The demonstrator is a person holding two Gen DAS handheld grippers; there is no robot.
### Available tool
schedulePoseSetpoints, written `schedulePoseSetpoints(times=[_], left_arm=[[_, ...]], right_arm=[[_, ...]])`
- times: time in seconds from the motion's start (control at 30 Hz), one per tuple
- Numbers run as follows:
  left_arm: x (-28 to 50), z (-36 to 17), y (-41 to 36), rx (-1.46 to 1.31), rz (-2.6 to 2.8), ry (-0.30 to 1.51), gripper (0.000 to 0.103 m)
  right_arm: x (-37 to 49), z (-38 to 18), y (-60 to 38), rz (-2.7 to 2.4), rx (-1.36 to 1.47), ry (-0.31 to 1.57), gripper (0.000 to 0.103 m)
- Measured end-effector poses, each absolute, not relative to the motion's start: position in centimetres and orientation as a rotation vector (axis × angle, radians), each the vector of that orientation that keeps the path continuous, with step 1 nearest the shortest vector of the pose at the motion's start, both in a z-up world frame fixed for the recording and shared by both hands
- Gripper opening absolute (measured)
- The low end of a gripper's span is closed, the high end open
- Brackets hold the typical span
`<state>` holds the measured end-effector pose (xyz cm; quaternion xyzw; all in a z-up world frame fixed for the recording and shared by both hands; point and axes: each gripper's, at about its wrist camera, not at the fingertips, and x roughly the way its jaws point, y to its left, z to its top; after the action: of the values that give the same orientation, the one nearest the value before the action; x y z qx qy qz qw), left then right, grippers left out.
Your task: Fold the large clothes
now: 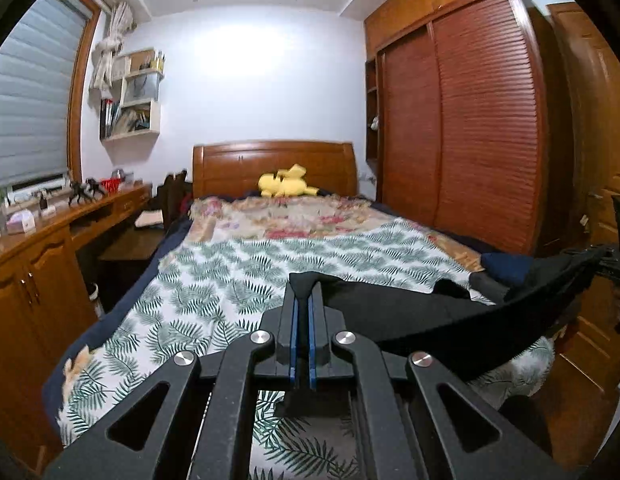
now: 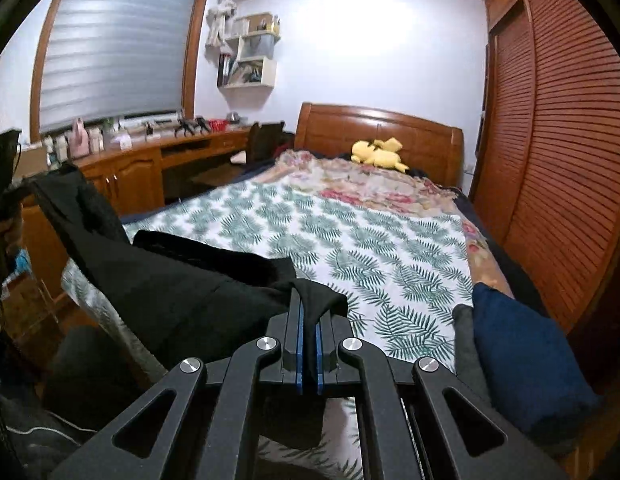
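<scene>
We find the black garment (image 1: 430, 320) held off the bed (image 1: 213, 280), stretched as a band between the two tools above the foot end of the leaf-print cover (image 2: 370, 248), with part of its cloth sagging onto that cover. The left tool (image 1: 303, 300) stands narrow, its blue pads pinched on one corner of the garment; the right tool (image 2: 308, 312) is likewise narrow and pinched on the opposite corner. In our judgement the step in hand is spreading the garment before the first fold. To do it well, we would keep both corners level and the edge between them taut, then lower the cloth flat onto the cover so that no crease is trapped, and release only once it lies smooth. Beside the working area a navy folded item (image 2: 526, 364) rests at the right edge of the bed and should be kept out from under the garment. A yellow plush toy (image 1: 285, 186) lies by the headboard, well apart. A wooden bench (image 2: 149, 156) runs along the window wall.
</scene>
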<state>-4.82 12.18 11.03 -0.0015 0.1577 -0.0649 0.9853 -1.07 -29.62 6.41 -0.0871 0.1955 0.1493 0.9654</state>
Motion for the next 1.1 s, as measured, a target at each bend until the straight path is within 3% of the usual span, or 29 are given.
schedulePoseSetpoints(times=[0.47,0.83,1.1], left_arm=[[15.1,3.4,13.0,-0.025,0.007,0.504,0.004],[22.1,-1.5,12.8,0.047,0.083,0.602,0.004],[25.0,-2.2,11.2,0.096,0.099,0.613,0.004]], right_arm=[[18.5,1.0,-27.5,0.235,-0.040,0.413,0.004],[23.6,-2.0,-25.6,0.243,-0.044,0.368,0.004],[27.0,-4.2,-27.3,0.255,-0.010,0.394,0.004]])
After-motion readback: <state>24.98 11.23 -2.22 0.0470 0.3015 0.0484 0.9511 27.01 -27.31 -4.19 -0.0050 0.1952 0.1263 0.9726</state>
